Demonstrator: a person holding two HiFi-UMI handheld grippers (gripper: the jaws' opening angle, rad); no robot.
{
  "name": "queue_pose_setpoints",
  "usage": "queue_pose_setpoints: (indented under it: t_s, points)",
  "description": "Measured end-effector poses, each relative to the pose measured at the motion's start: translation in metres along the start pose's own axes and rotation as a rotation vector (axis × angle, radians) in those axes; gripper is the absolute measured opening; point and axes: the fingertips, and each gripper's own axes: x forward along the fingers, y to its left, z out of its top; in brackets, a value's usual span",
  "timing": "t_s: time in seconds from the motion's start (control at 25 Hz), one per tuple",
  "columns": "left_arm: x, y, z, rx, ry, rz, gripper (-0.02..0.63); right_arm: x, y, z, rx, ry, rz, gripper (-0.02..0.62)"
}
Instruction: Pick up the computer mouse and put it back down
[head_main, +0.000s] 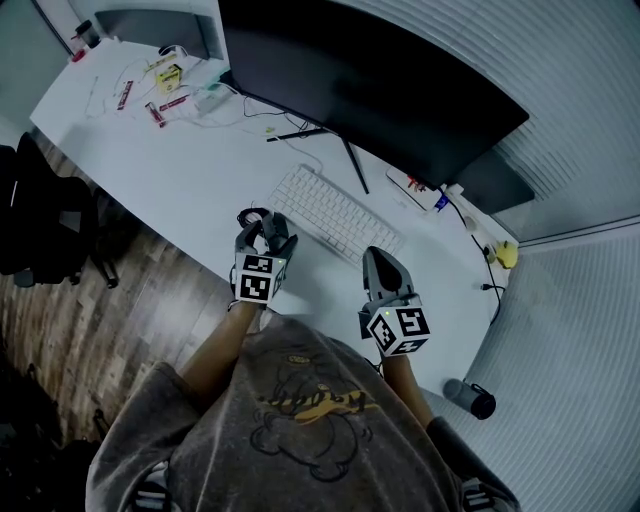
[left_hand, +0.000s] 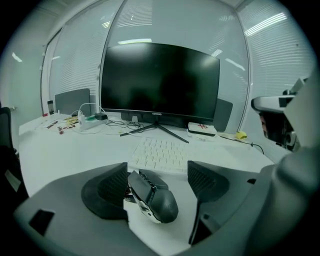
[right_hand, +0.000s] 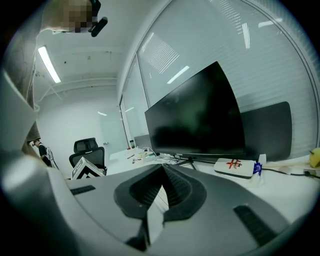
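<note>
A dark grey computer mouse (left_hand: 155, 197) with a pale underside lies on the white desk (head_main: 190, 175), just in front of the white keyboard (head_main: 333, 212). My left gripper (left_hand: 157, 172) is open around the mouse. The mouse sits close to the left pad (left_hand: 112, 187), with a clear gap to the right pad (left_hand: 205, 180). In the head view my left gripper (head_main: 262, 232) points at the keyboard's left end and hides most of the mouse. My right gripper (head_main: 385, 262) hangs above the desk by the keyboard's right end. In its own view my right gripper (right_hand: 162, 170) is shut and holds nothing.
A large dark monitor (head_main: 370, 80) stands on thin legs behind the keyboard. Cables and small items (head_main: 165, 85) crowd the desk's far left. A white box with red print (left_hand: 202, 128) and a yellow object (head_main: 507, 255) lie at the right. A black office chair (head_main: 40, 215) stands on the left.
</note>
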Motion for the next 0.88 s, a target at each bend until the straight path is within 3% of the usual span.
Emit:
queue_pose_setpoints:
  t_s: [0.4,0.88]
  points:
    - [0.034,0.013,-0.038,-0.024,0.127,0.096,0.368,0.007,-0.015,-0.01,0.015,0.042,-0.001,0.006]
    - [0.052,0.014,-0.058,-0.056,0.198,0.12,0.373,0.014,-0.029,-0.019,0.03,0.084,-0.01,0.006]
